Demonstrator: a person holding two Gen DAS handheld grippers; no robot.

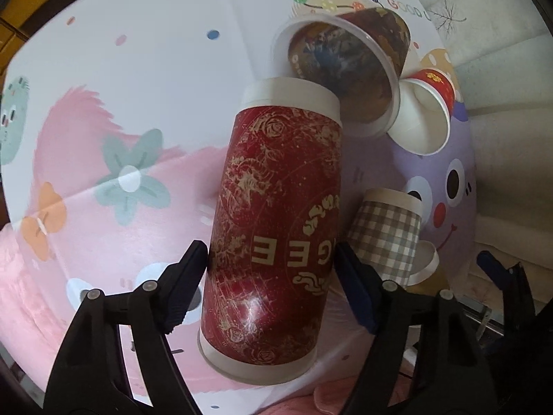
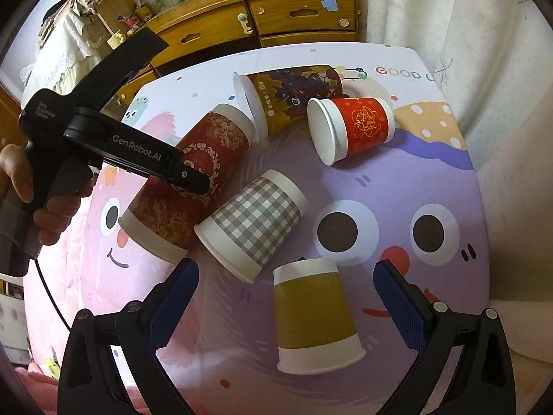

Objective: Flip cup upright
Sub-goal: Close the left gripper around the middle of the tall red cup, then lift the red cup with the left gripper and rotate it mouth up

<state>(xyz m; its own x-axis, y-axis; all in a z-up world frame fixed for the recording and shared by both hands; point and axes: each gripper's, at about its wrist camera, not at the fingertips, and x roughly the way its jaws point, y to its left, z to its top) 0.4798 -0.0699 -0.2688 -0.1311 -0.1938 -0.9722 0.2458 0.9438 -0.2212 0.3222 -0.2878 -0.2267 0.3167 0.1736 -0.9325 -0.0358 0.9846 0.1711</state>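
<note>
We held a two-finger gripper in each hand over a table (image 2: 449,186) covered with a cartoon-printed cloth, where five paper cups lay in a loose cluster.

The step in hand appeared to be gripping the tall red cup (image 1: 276,228), which lay on its side. To do it well, we judged that the grip should sit near the cup's middle and squeeze gently, since thin paper walls dent easily. The cup would then want lifting clear before being turned, because its far end lay against the dark patterned cup (image 1: 349,58) and just beside the grey checked cup (image 1: 387,235), and either could be knocked.

The left gripper (image 1: 271,254) straddled the red cup, one finger at each side of the body. The fingers looked to be touching or almost touching the paper, but we could not tell whether they pressed it.

The right gripper (image 2: 287,273) hung wide open and held nothing. An upside-down mustard-yellow cup (image 2: 314,314) stood between its fingers, touching neither. A small red cup (image 2: 352,128) lay on its side further back.
</note>
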